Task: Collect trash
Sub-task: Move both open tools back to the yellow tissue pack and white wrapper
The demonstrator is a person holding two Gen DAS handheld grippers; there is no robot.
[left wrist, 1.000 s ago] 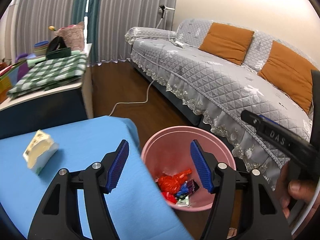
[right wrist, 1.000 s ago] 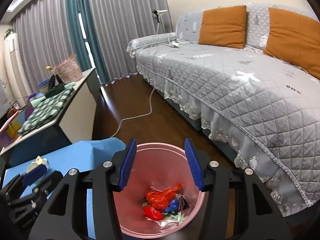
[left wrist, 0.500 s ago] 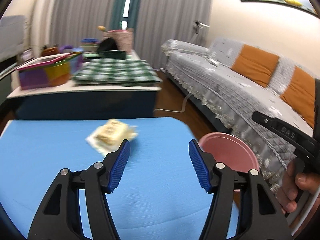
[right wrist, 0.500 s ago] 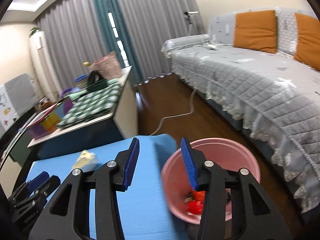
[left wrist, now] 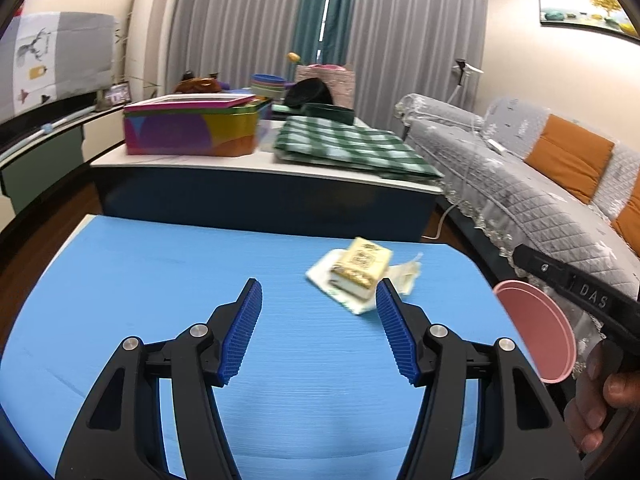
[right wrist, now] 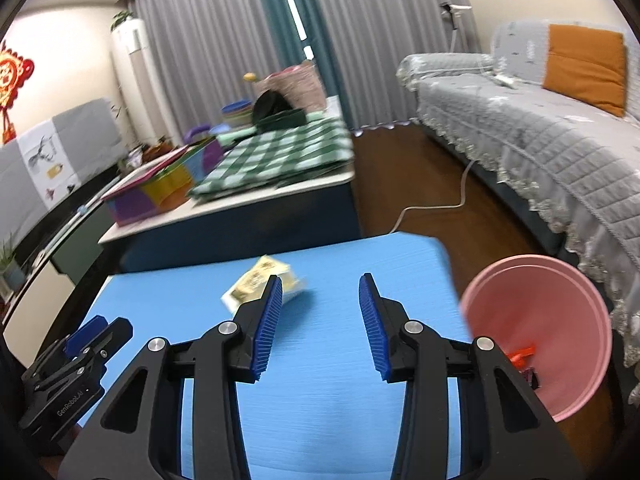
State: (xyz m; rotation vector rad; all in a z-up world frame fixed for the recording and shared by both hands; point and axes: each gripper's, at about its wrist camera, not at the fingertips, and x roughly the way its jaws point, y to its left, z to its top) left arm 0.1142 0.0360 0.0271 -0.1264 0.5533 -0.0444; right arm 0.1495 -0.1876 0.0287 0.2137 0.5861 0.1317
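Both grippers hang over the blue table (left wrist: 160, 264) with their jaws spread apart and nothing between them: the left gripper (left wrist: 319, 304) in the left wrist view, the right gripper (right wrist: 319, 298) in the right wrist view. One yellow wrapper (left wrist: 360, 270) lies on the table near its far edge, just ahead of the left gripper's right finger. Beside the table's right edge stands the pink bin (right wrist: 560, 312), with red trash (right wrist: 520, 356) at its bottom.

Grey curtains (left wrist: 248, 28), quilted sofa (right wrist: 532, 132), wood floor (right wrist: 432, 192)
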